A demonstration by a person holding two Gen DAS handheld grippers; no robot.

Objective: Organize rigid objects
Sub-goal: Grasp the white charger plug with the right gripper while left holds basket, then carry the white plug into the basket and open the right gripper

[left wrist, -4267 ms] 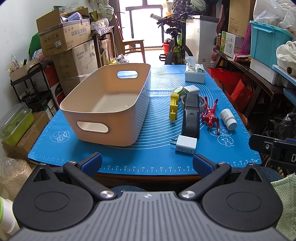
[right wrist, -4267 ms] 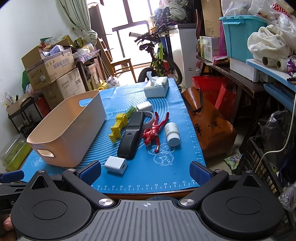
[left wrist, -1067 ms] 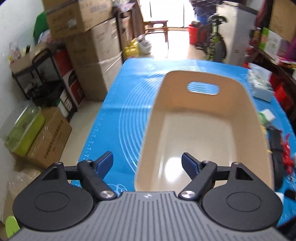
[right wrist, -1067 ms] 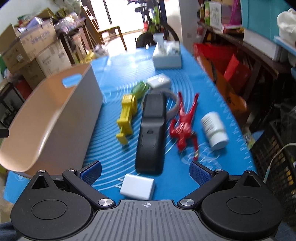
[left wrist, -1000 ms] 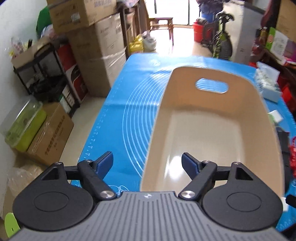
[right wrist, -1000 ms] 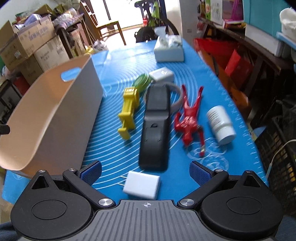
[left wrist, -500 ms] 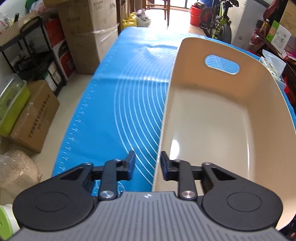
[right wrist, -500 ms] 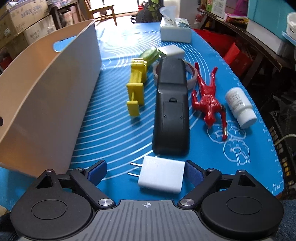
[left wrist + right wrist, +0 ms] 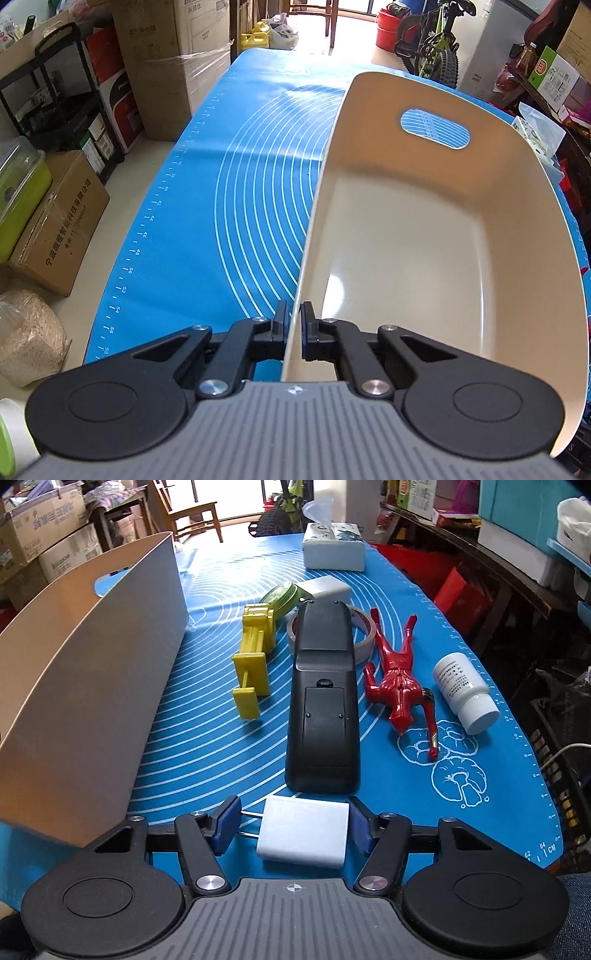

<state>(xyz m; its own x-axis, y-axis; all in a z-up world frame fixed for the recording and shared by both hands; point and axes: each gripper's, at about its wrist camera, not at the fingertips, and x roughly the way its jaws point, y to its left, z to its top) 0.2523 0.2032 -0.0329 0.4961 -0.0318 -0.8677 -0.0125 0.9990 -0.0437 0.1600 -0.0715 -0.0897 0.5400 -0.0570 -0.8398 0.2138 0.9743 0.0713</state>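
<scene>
Beige bin (image 9: 424,236) pinched at its near left rim by the left gripper (image 9: 293,325).
On the blue mat (image 9: 207,746), the right gripper (image 9: 293,827), jaws just closing, straddles the white charger (image 9: 304,832); right pad touches, left pad sits at the prongs, near the black remote (image 9: 323,701).

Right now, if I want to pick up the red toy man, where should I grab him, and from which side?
Probably around his middle, coming from above. The red toy man lies flat on the blue mat, so only his top and sides are reachable. His body is the thickest, firmest part; arms and legs are thin and spread out. Pinch across his waist, one finger toward the black remote, one toward the white bottle.
</scene>
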